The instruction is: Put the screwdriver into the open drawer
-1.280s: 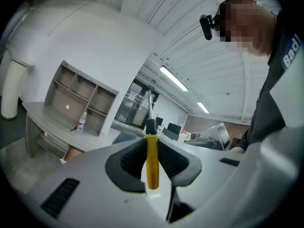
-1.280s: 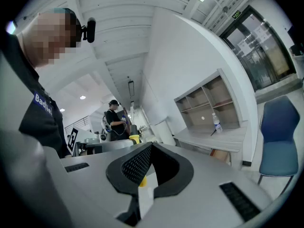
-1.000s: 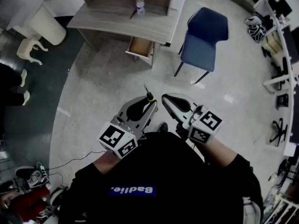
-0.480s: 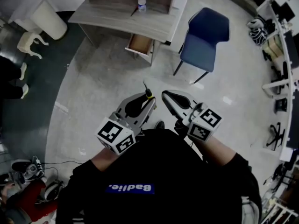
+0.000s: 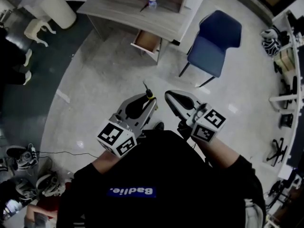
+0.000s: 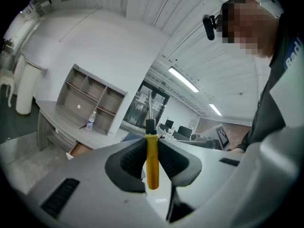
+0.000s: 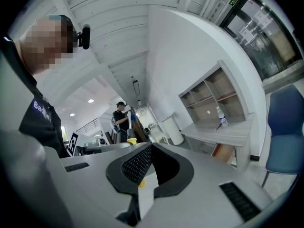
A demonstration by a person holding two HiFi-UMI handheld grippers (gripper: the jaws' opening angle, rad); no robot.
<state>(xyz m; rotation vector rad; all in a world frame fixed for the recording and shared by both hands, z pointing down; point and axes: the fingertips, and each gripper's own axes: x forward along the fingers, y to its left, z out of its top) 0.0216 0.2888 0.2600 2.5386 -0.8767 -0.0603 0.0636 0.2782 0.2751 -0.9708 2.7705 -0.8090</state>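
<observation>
Transport step, head view: person is standing on open floor, well apart from the bench (image 5: 123, 12). Left claw (image 5: 151, 102) is carrying the screwdriver (image 5: 148, 92), with the shaft poking forward past the tips toward the open drawer (image 5: 146, 41), which is hanging out under the bench edge. Right claw (image 5: 168, 96) is riding just beside the left one. Blue chair (image 5: 216, 42) is sitting right of the drawer.

Left gripper view: jaws are pinching the yellow handle, which is standing upright between the pads, black collar and metal shaft sticking out above. Drawer is showing low on the left, far off.

Right gripper view: jaws are pressing together at the tips and gripping nothing. The bit of yellow peeking past them is probably the other claw's tool. Drawer is showing under the bench, right of centre.

Judgement: pick looks done, drop not yet started. Next move is calling for walking up to the bench, bringing the left claw over the drawer opening, lowering it, tipping the tool flatter so it fits, then spreading the jaws. Chair is sitting near the path, so approaching from its left looks safer.
</observation>
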